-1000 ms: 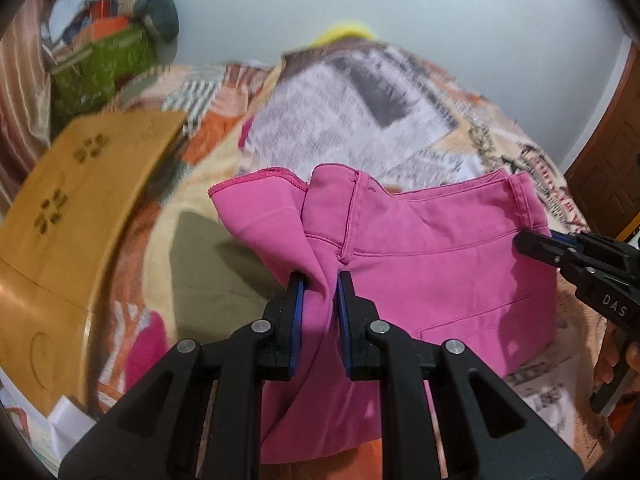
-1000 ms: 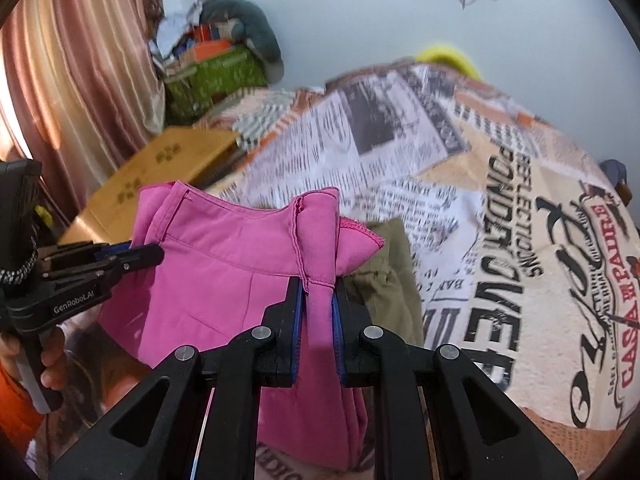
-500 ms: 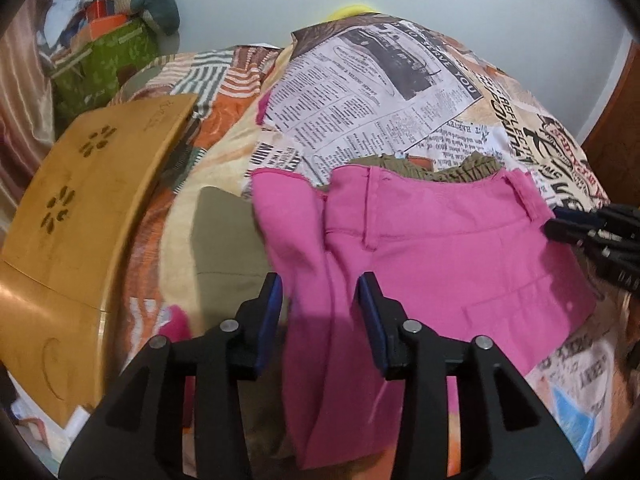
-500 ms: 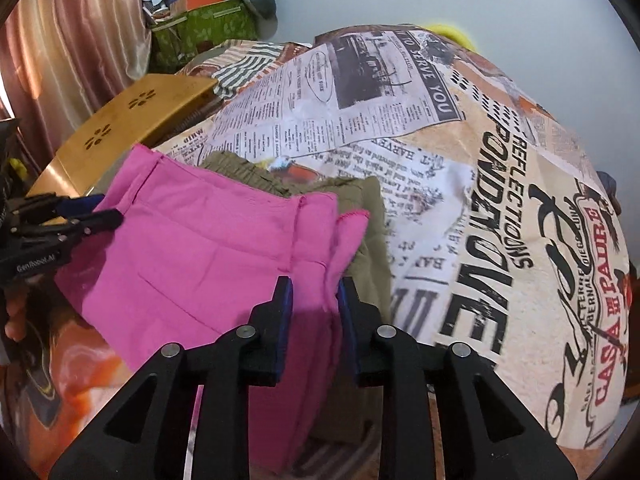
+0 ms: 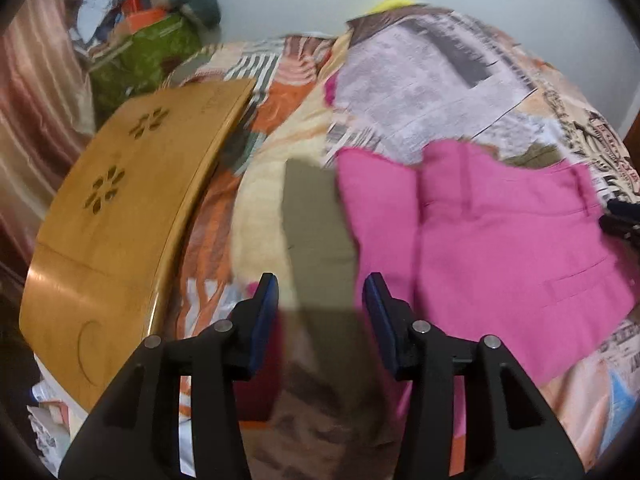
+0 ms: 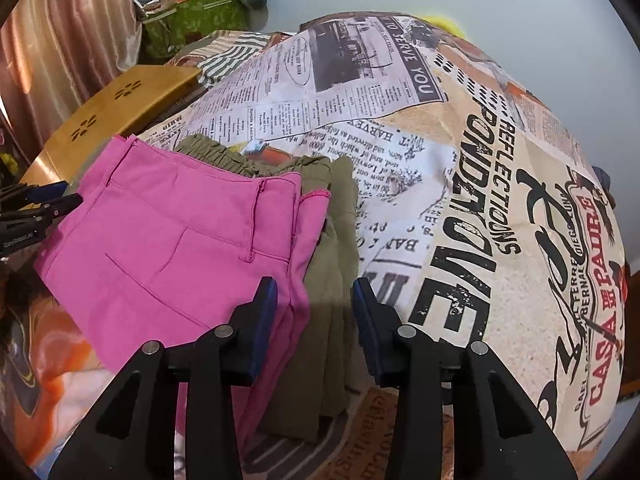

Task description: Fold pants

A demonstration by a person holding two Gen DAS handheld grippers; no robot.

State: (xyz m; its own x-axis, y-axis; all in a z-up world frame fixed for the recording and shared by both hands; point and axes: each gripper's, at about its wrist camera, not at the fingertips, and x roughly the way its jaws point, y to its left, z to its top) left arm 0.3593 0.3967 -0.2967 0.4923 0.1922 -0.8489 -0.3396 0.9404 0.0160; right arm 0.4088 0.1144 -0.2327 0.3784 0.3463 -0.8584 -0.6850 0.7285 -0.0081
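The pink pants point(image 5: 492, 240) lie folded on the bed, on top of olive-green pants point(image 5: 316, 216). In the right wrist view the pink pants point(image 6: 180, 240) lie left of centre with the olive pants point(image 6: 336, 264) showing at their right edge. My left gripper point(image 5: 319, 304) is open and empty, just left of the pink pants, over the olive cloth. My right gripper point(image 6: 314, 304) is open and empty, at the pink pants' right edge. The left gripper also shows at the left edge of the right wrist view point(image 6: 44, 208).
The bed has a newspaper-print cover point(image 6: 460, 152). A wooden lap table point(image 5: 120, 208) lies on the bed's left side. A green box and piled items point(image 5: 152, 52) stand in the far corner by a curtain point(image 6: 72, 32). A door point(image 5: 634, 128) is at the right.
Both grippers held the pink pants up a second ago. They lowered them onto the bed, opened and let go. The left gripper has since shifted left; its view is blurred.
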